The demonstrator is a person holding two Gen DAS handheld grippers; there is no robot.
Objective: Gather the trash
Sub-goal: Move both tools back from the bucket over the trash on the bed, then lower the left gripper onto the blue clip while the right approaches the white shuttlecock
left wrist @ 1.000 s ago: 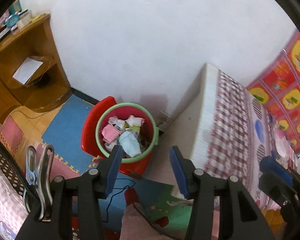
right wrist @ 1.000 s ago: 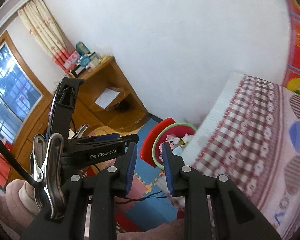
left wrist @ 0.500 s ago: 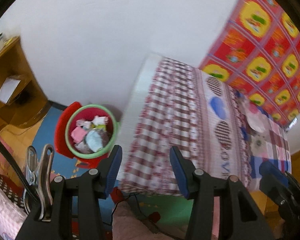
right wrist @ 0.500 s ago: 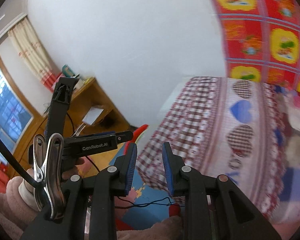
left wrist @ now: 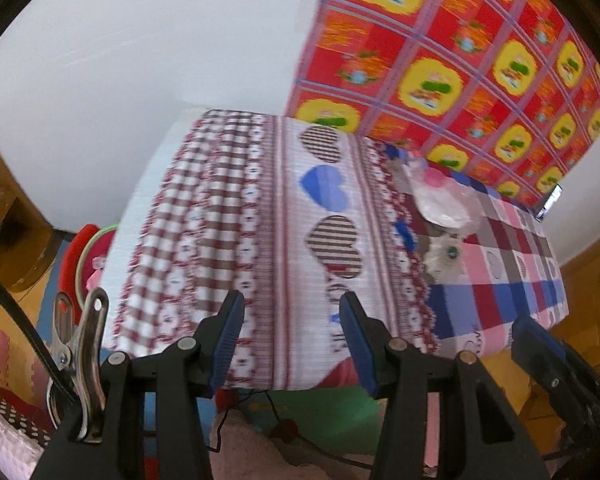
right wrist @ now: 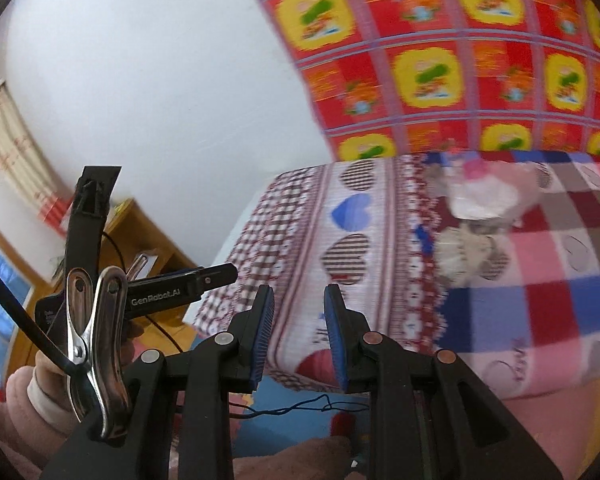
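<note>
Crumpled trash lies on the bed: a pale plastic wrapper (left wrist: 440, 204) with a pink spot and a white crumpled piece (left wrist: 444, 258) below it. Both show in the right wrist view, the wrapper (right wrist: 484, 196) and the white piece (right wrist: 464, 254). The red bin with a green rim (left wrist: 86, 256) peeks out left of the bed, with trash inside. My left gripper (left wrist: 292, 340) is open and empty, held before the bed's edge. My right gripper (right wrist: 298, 332) is open and empty, also short of the bed; the left gripper (right wrist: 216, 274) shows to its left.
The bed (left wrist: 236, 216) has a checked and heart-print sheet and a pink-blue plaid blanket (left wrist: 512, 280). A red and yellow cloth (left wrist: 460, 56) hangs on the wall. A wooden desk (right wrist: 140, 240) stands left. A foam mat and a black cable (right wrist: 300, 404) lie on the floor.
Both views have swung right and up, from the bin to the bed and its trash. Both grippers stay open and empty.
</note>
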